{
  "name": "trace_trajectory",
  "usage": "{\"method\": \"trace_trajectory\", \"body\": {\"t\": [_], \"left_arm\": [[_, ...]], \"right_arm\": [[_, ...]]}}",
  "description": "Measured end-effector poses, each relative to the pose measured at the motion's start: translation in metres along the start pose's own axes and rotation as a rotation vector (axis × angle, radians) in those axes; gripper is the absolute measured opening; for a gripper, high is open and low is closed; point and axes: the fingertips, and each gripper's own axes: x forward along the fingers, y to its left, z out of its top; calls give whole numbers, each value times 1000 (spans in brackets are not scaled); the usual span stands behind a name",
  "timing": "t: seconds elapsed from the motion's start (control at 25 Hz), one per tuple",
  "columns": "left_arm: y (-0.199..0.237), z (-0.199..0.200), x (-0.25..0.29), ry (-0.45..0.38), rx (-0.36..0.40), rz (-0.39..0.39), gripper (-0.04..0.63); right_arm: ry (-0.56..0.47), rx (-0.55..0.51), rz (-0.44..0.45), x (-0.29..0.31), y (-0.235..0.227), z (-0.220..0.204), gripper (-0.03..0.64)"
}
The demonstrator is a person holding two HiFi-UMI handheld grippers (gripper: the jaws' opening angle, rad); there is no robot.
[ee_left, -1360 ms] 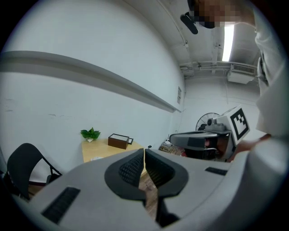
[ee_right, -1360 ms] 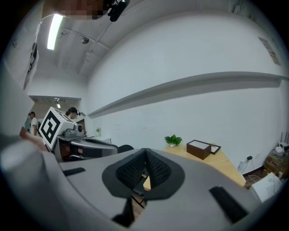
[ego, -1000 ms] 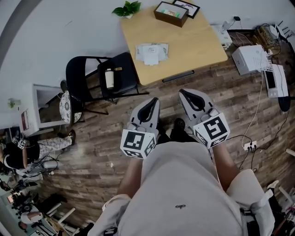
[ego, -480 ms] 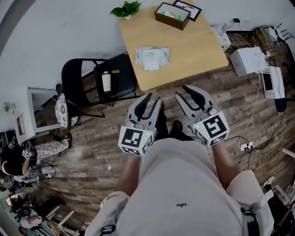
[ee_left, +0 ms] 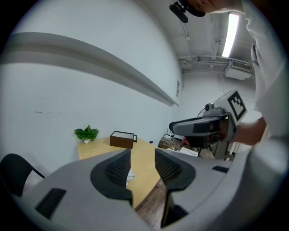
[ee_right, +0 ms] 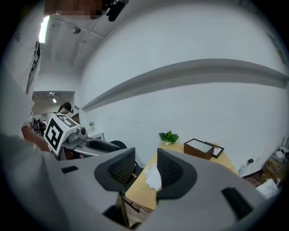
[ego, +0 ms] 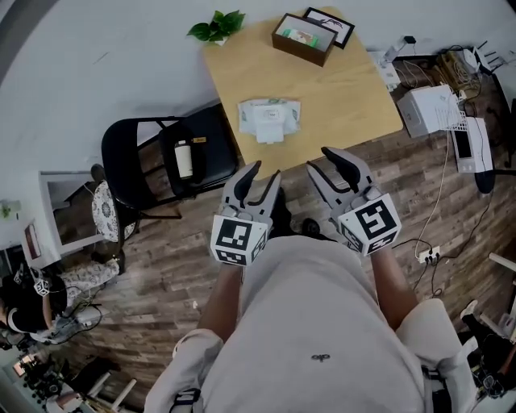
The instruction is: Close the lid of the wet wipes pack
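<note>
The wet wipes pack [ego: 269, 119], white with a green-printed top, lies flat near the front edge of the wooden table [ego: 347, 89]. Its lid is too small to make out. Both grippers hover over the floor just short of that edge, a little apart from the pack. My left gripper [ego: 262, 173] is open with nothing between its fingers, and its jaws have just been opening. The right gripper [ego: 322, 160] is open wider and empty, its jaws also just opening. The pack [ee_left: 130, 173] shows past the left gripper [ee_left: 142, 160], and the pack [ee_right: 153, 177] also past the right gripper [ee_right: 145, 169].
At the table's far side stand a brown box [ego: 302, 38], a picture frame [ego: 332, 24] and a small plant [ego: 218, 26]. A black chair [ego: 161, 157] carrying a bottle [ego: 184, 159] stands left of the table. White equipment [ego: 431, 109] and cables lie on the floor at right.
Both grippers have moved forward toward the table's front edge. Their jaws went from shut to open, the right wider than the left.
</note>
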Motion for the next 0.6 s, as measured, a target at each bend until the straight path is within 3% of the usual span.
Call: {"method": "trace_trajectory", "body": {"t": [0.6], "left_arm": [[74,-11,68,55,-14,-203,158]], "right_arm": [[85,28,-124,89,-29,2,146]]}}
